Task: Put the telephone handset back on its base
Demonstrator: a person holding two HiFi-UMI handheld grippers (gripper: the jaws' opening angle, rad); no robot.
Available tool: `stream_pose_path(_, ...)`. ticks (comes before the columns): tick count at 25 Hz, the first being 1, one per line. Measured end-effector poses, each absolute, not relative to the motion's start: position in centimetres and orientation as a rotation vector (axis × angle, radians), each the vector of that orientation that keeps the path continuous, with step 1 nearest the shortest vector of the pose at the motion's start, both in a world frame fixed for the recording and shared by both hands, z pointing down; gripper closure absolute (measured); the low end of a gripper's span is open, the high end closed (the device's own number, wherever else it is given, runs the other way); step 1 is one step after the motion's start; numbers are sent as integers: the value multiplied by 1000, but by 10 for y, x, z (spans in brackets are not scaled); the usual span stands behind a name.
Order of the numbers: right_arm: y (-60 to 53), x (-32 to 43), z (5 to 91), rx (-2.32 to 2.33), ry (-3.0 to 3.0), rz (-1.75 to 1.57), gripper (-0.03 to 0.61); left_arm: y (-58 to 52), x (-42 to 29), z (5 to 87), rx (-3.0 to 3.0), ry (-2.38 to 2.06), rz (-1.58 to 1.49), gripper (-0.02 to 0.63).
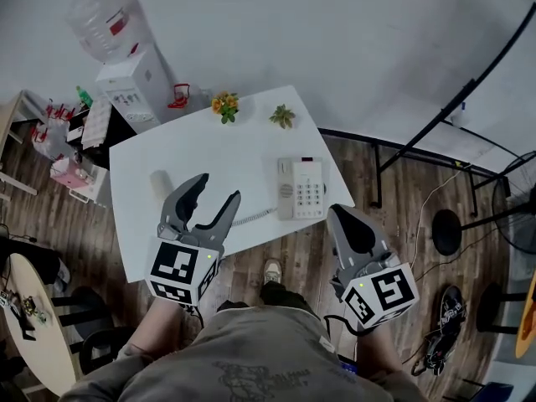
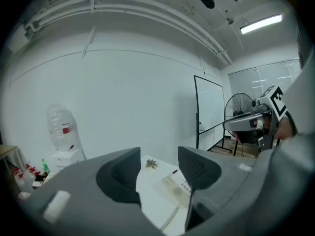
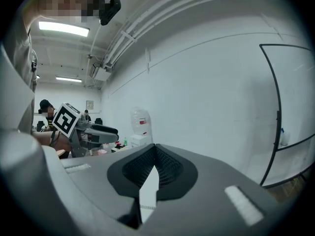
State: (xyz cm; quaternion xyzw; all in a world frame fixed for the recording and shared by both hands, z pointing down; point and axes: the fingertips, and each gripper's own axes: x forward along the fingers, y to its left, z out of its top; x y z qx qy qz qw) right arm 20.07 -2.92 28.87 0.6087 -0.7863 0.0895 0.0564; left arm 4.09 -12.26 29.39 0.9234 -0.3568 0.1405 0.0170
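A white telephone base point(image 1: 303, 188) with a keypad lies near the right edge of the white table point(image 1: 243, 153). Its coiled cord point(image 1: 254, 217) runs left and passes under my left gripper point(image 1: 215, 193). A pale rounded object point(image 1: 159, 182) lies on the table left of that gripper; I cannot tell whether it is the handset. The left gripper hovers open over the table's front edge, with nothing between its fingers. Between its jaws the left gripper view shows the base point(image 2: 175, 185) and cord point(image 2: 170, 220). My right gripper point(image 1: 342, 216) is shut and empty, in front of the table's right corner.
Two small potted plants point(image 1: 224, 105) point(image 1: 282, 116) stand at the table's far edge. A water dispenser point(image 1: 126, 65) stands at the back left beside cluttered shelves point(image 1: 63, 141). A black frame stand point(image 1: 435, 132), a fan point(image 1: 515, 208) and cables are on the wooden floor at right.
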Motion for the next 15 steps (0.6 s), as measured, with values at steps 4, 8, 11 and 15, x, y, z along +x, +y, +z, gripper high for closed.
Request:
stream_pose_path(4,-60,219,289,1809,-2408,259,551,-146,54,293,2846,-1157,442,373)
stream_pose_path(8,-80,230,291,1790,-2423,269,551,-160,58,297,2818,-1183,454,370)
stream_pose_path(11,-93,231,290,1791,-2433,272,551,-171,55,295,2808,-1192,456,370)
stream_pose_path(15,-109,225,289,1801,-2430,263,551,-185,48,291,2817,-1182,461,370)
